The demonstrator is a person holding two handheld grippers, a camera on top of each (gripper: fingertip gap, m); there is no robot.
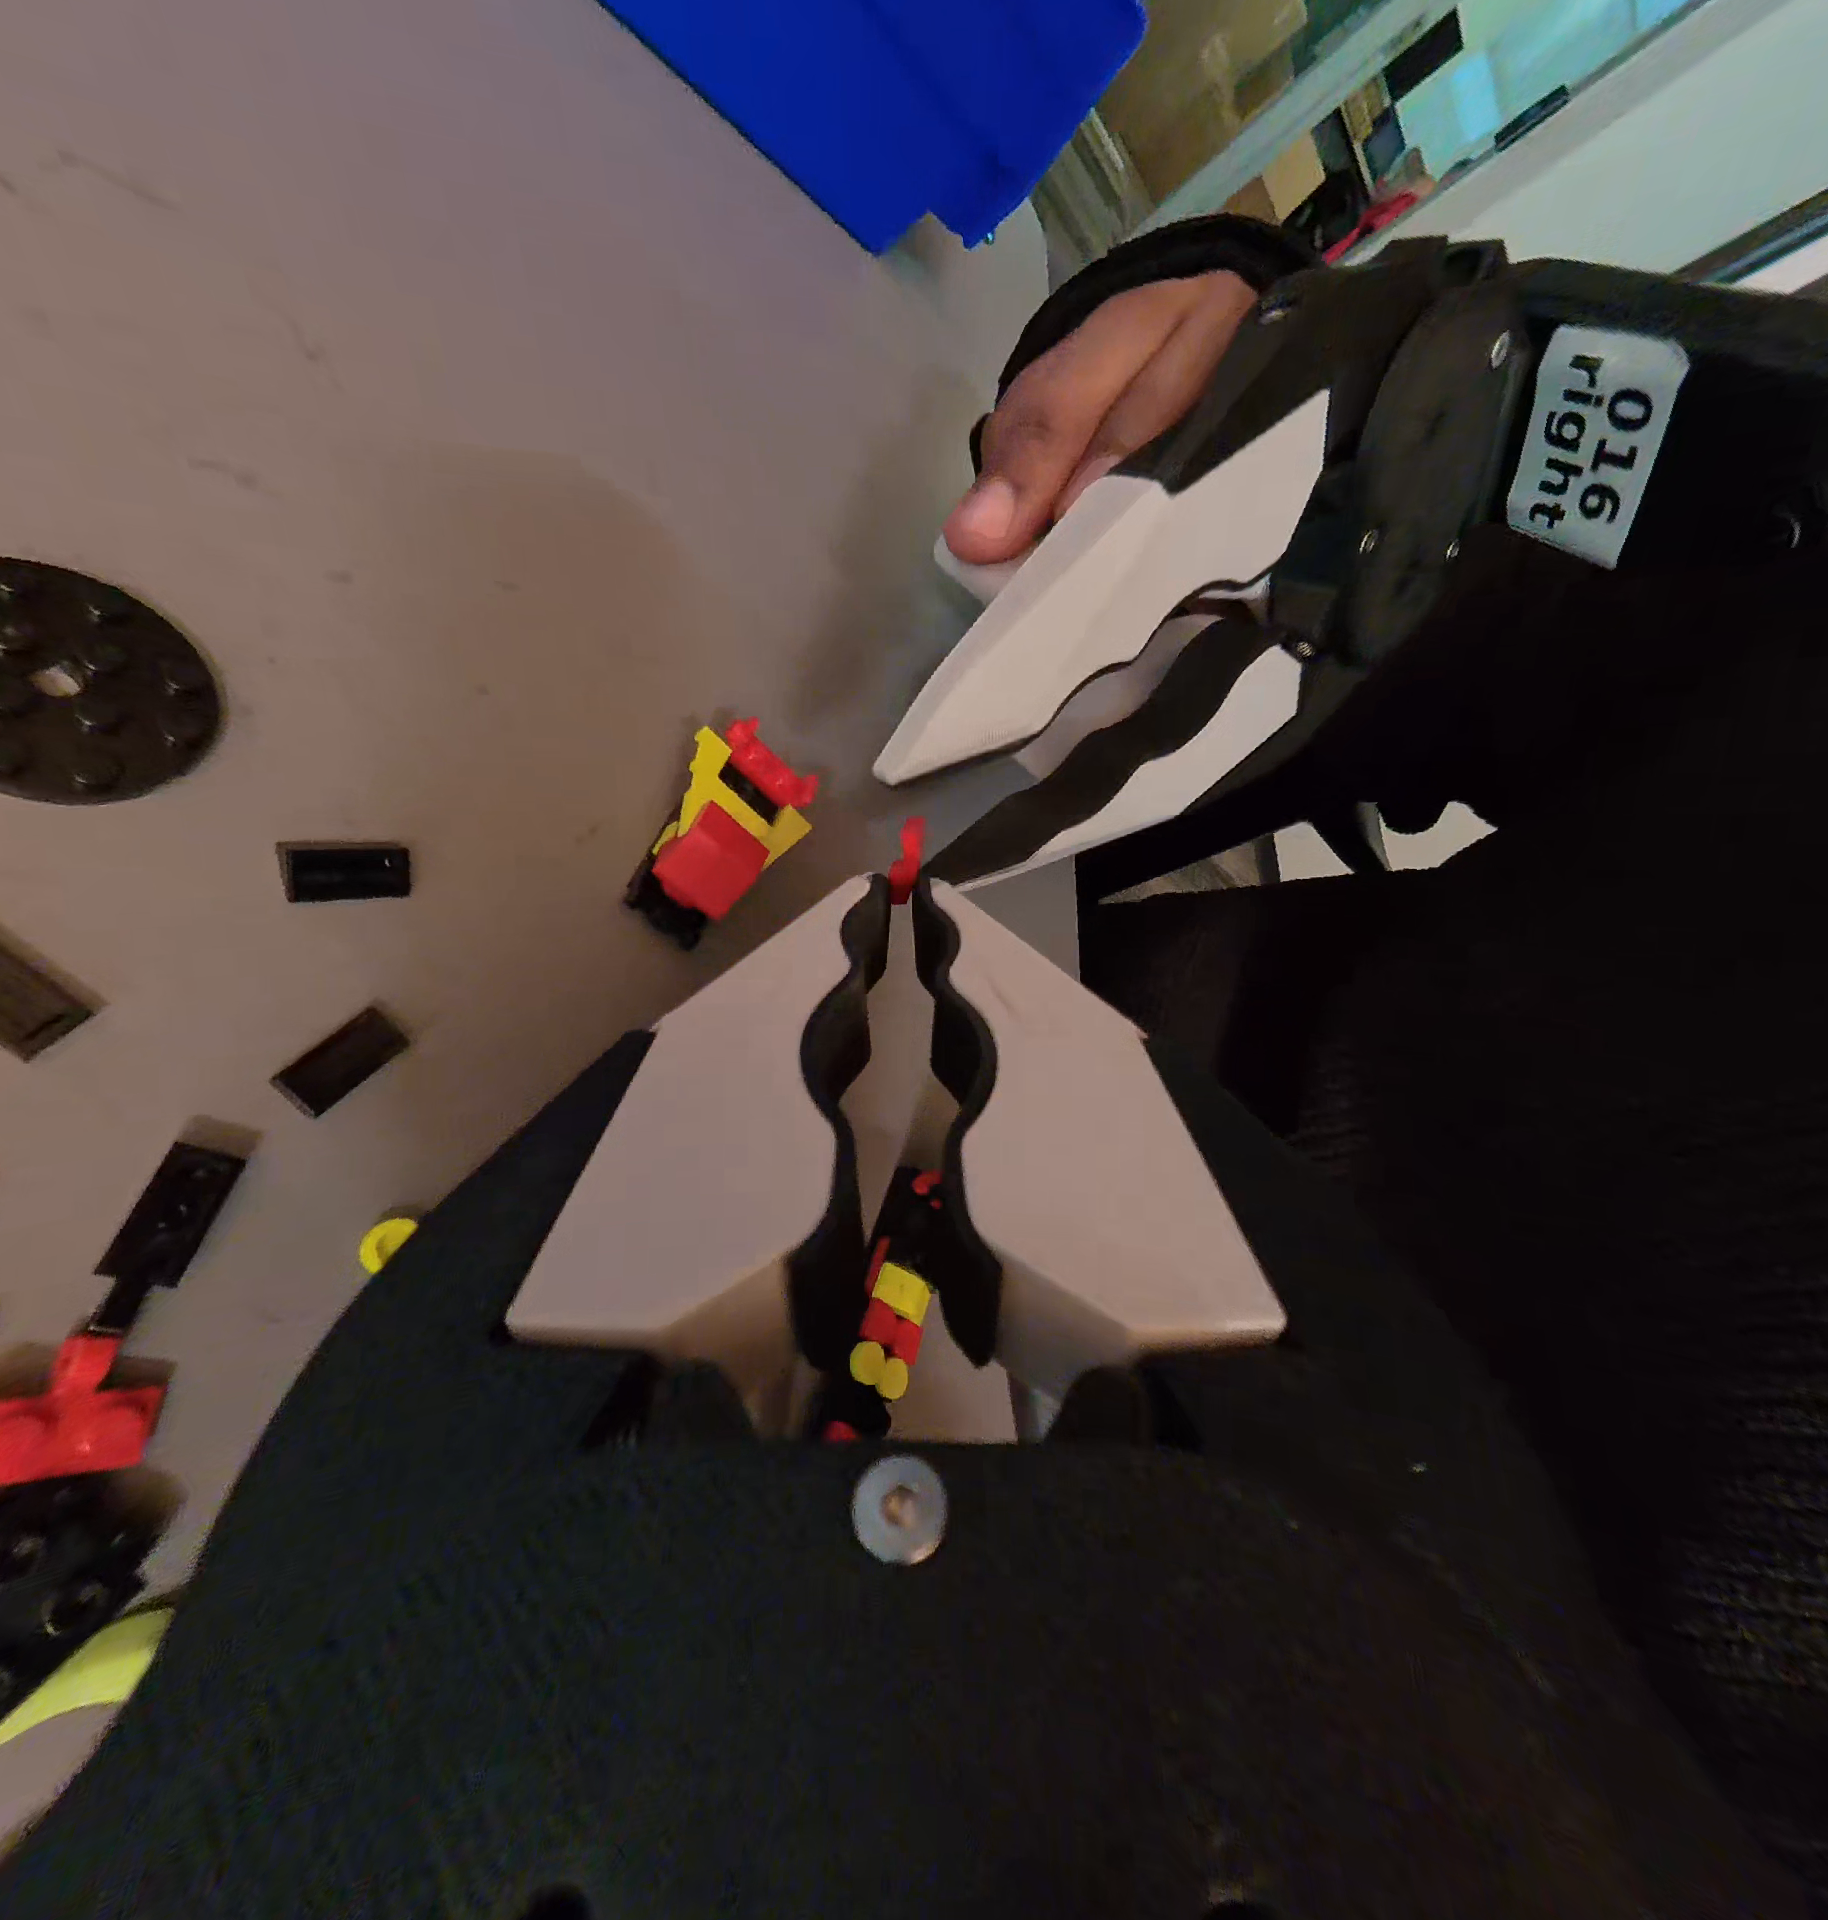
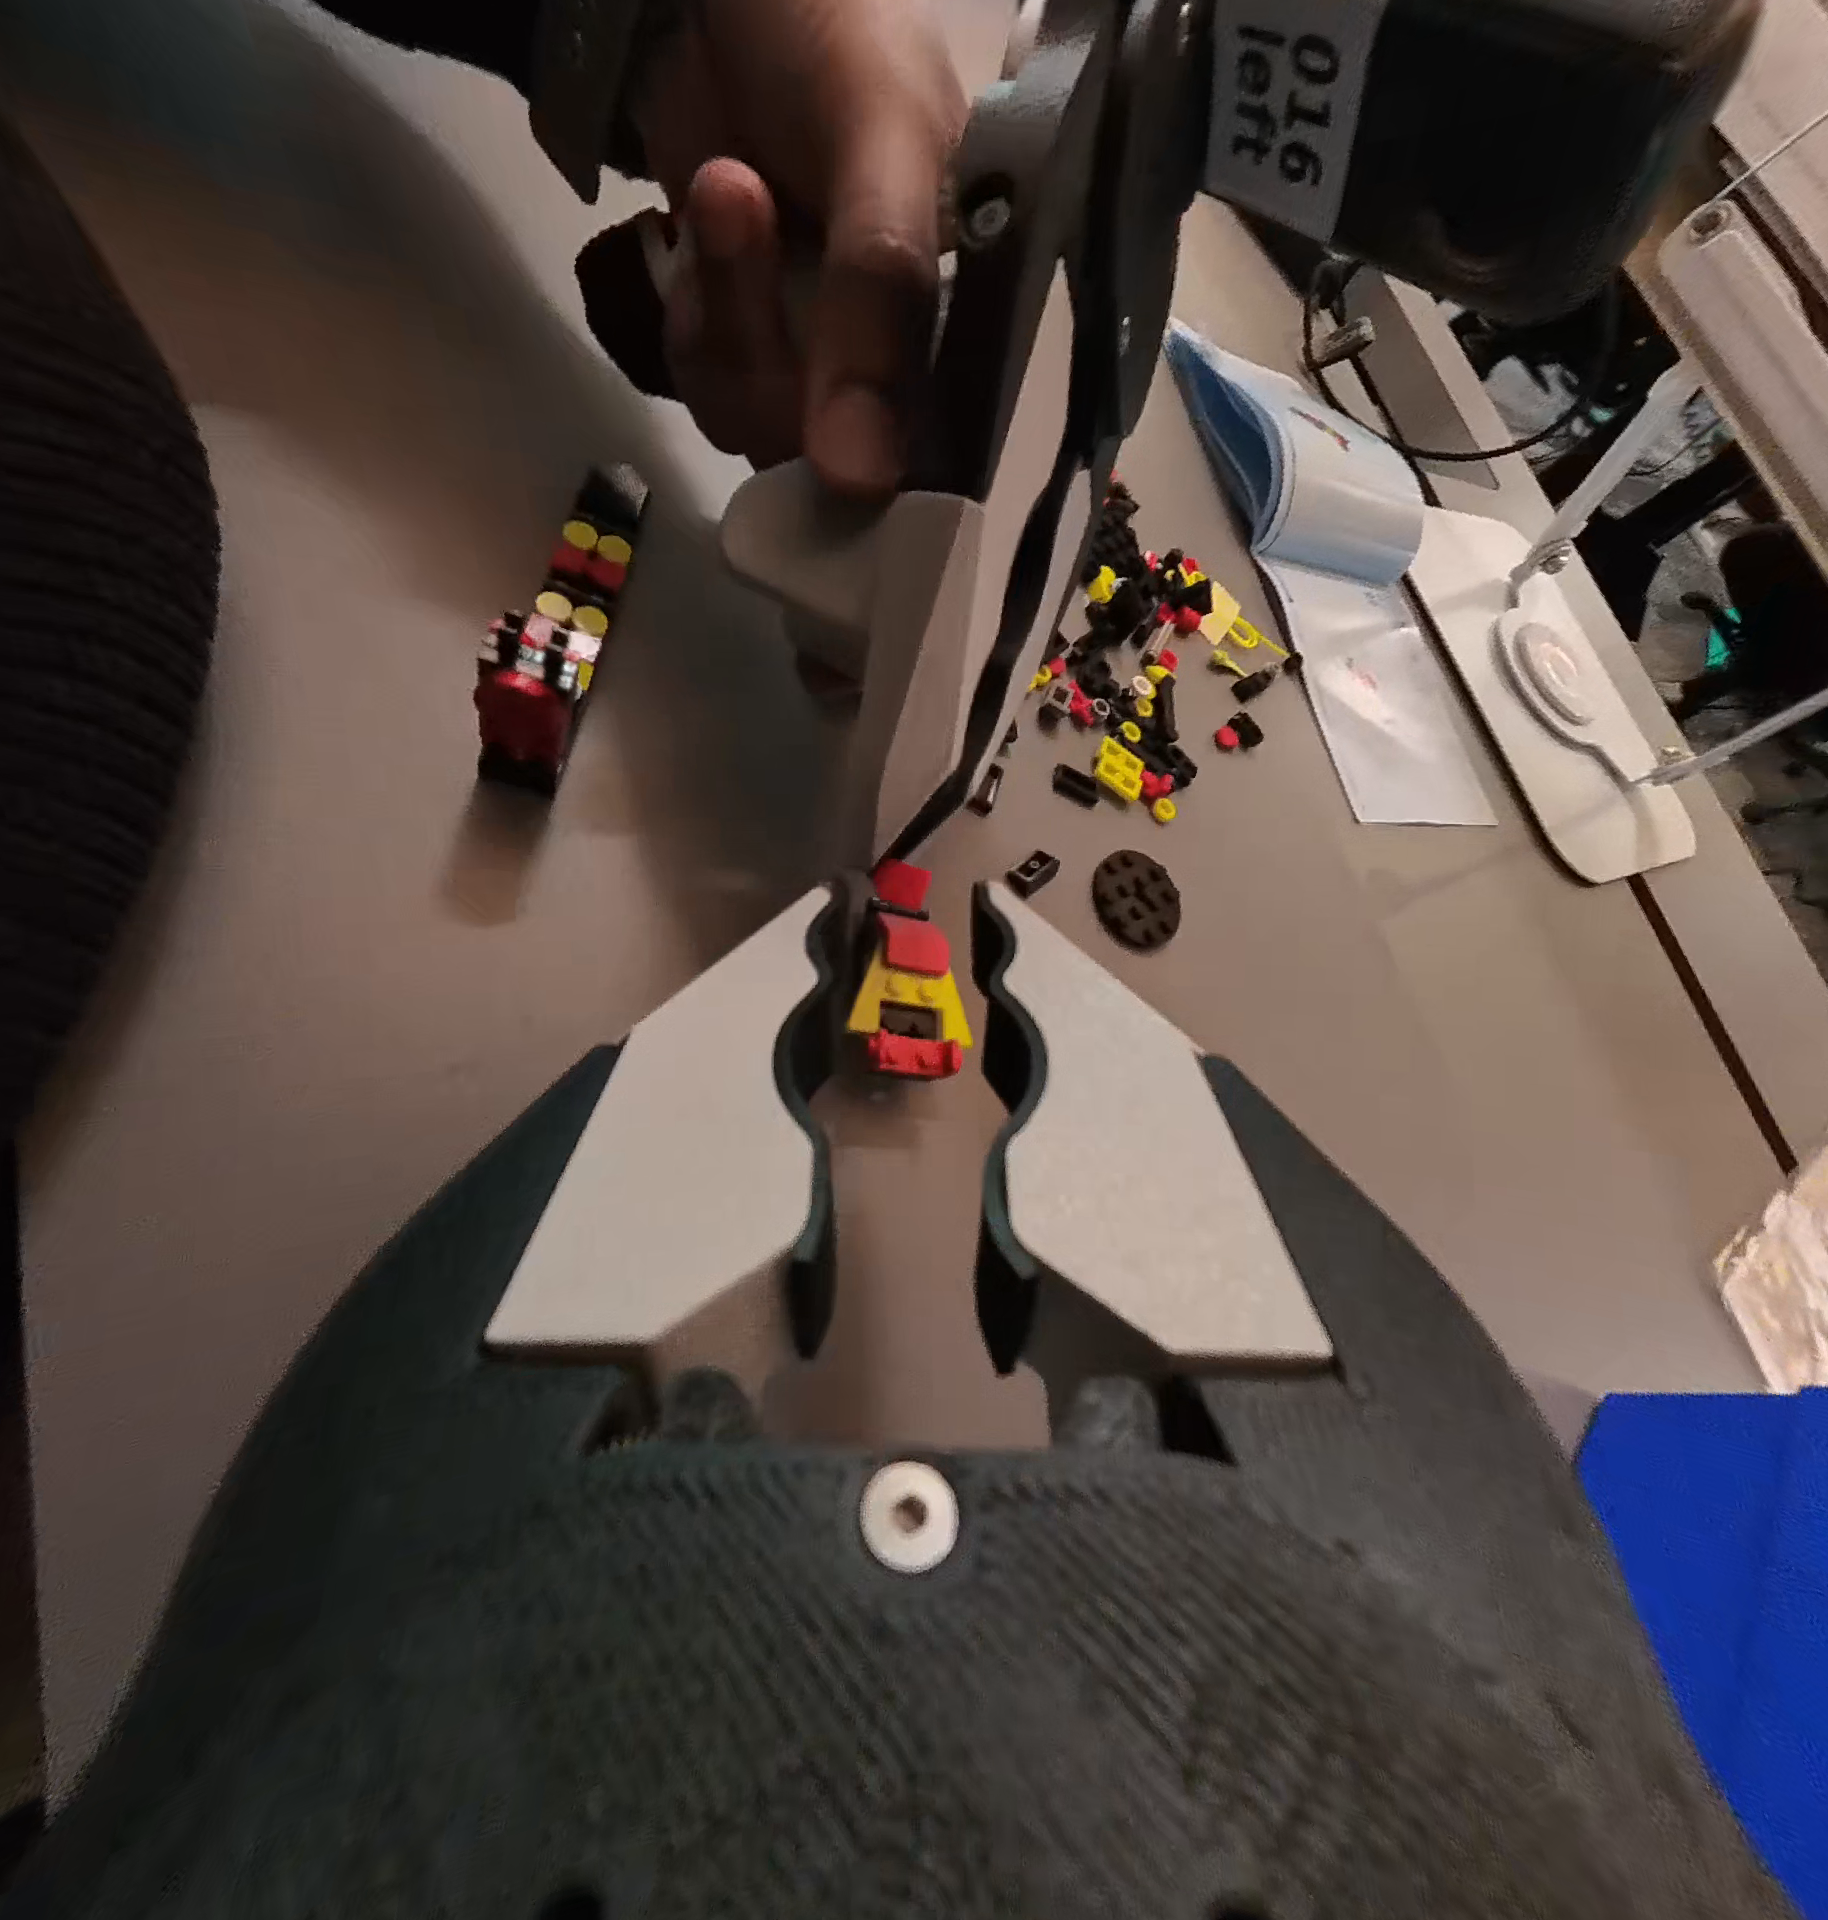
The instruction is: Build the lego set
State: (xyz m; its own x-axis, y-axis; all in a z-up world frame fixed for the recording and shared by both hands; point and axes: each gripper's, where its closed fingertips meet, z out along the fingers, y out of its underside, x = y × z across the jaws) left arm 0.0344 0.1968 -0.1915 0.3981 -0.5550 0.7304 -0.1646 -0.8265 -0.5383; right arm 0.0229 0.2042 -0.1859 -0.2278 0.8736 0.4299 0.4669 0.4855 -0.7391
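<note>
My left gripper (image 1: 897, 891) is shut on a small red piece (image 1: 906, 862). In the right wrist view it comes down from the top (image 2: 889, 857) and holds the red piece (image 2: 905, 885) at the far end of a small red and yellow assembly (image 2: 910, 997). I cannot tell whether the two touch. That assembly stands on the table (image 1: 728, 831). My right gripper (image 2: 910, 899) is open, with one finger on each side of the assembly; its fingers (image 1: 1045, 665) show in the left wrist view.
A long black, red and yellow build (image 2: 557, 644) lies to the left. A pile of loose pieces (image 2: 1149, 665), a black round plate (image 2: 1136, 899) and an open booklet (image 2: 1325, 520) lie beyond. A blue bin (image 2: 1741, 1610) stands at the near right. Black tiles (image 1: 344, 871) lie scattered. My two grippers' fingertips are within a few centimetres of each other. The right tips stand about 11 cm off the black round plate (image 2: 1136, 899). My left wrist view (image 1: 53, 672) looks at it from another angle.
</note>
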